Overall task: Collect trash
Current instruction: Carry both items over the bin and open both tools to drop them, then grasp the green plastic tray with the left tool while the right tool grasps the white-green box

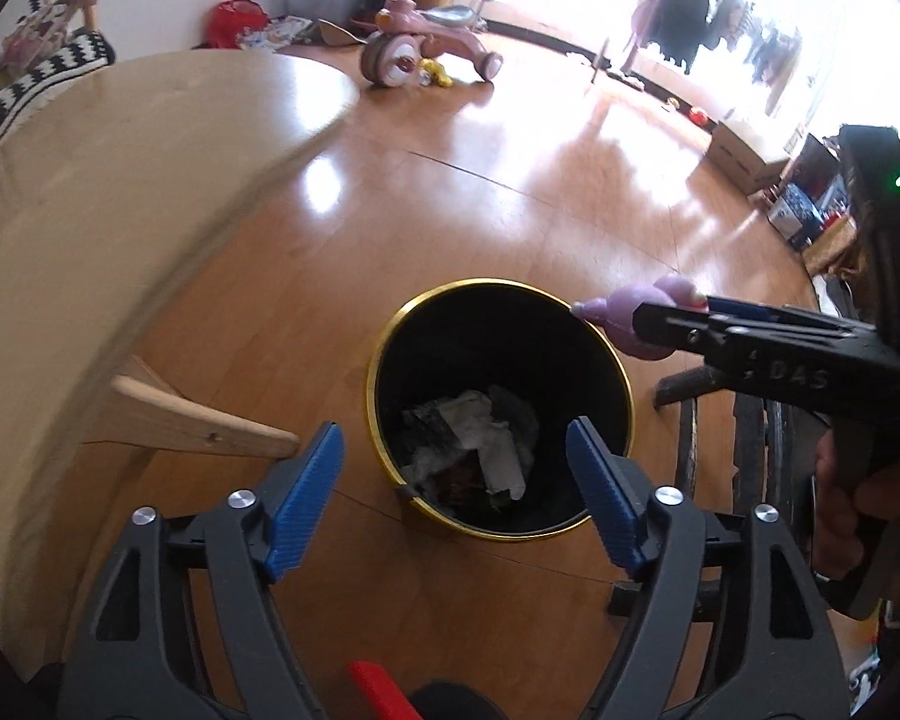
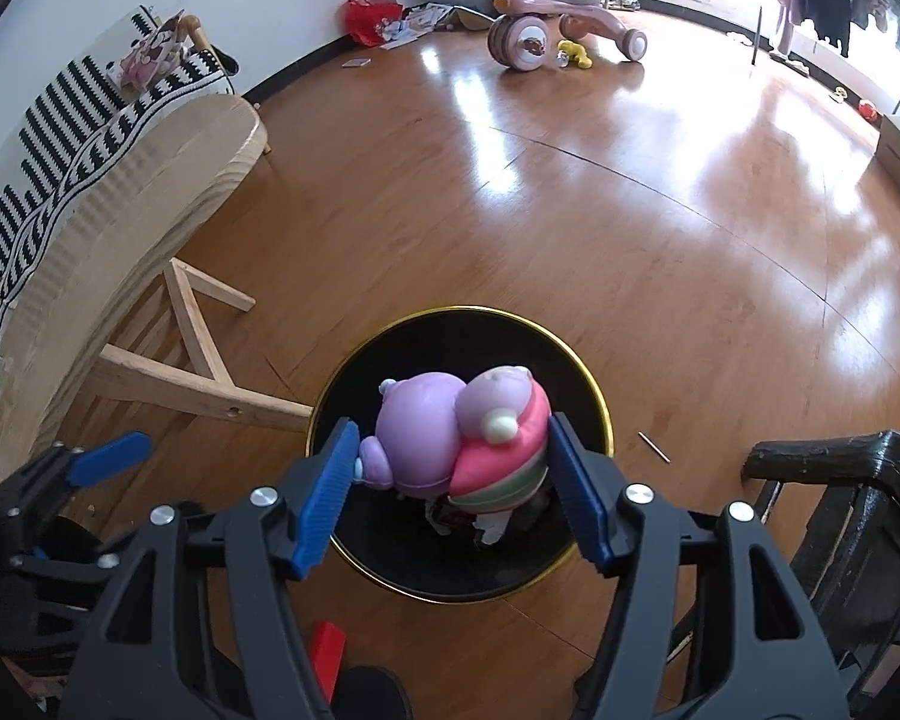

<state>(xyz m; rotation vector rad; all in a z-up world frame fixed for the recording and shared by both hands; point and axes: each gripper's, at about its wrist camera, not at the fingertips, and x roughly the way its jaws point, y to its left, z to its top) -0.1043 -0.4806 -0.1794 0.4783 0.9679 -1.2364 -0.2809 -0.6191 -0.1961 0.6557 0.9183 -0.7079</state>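
Observation:
A black trash bin with a gold rim [image 1: 384, 348] [image 2: 594, 396] stands on the wooden floor and holds crumpled paper [image 1: 480, 426]. My right gripper [image 2: 450, 468] is shut on a purple and pink toy figure [image 2: 450, 438] and holds it over the bin's mouth. In the left wrist view the toy [image 1: 630, 324] and right gripper [image 1: 690, 324] hang above the bin's right rim. My left gripper [image 1: 456, 492] is open and empty above the bin's near side. It shows at the left edge of the right wrist view [image 2: 111, 450].
A light wooden table [image 1: 120, 210] [image 2: 150, 192] stands left of the bin, its leg brace [image 1: 198, 420] close to the rim. A dark chair [image 2: 840, 516] stands to the right. A pink tricycle [image 2: 546, 24], a red bag [image 2: 369, 15] and toys lie across the floor.

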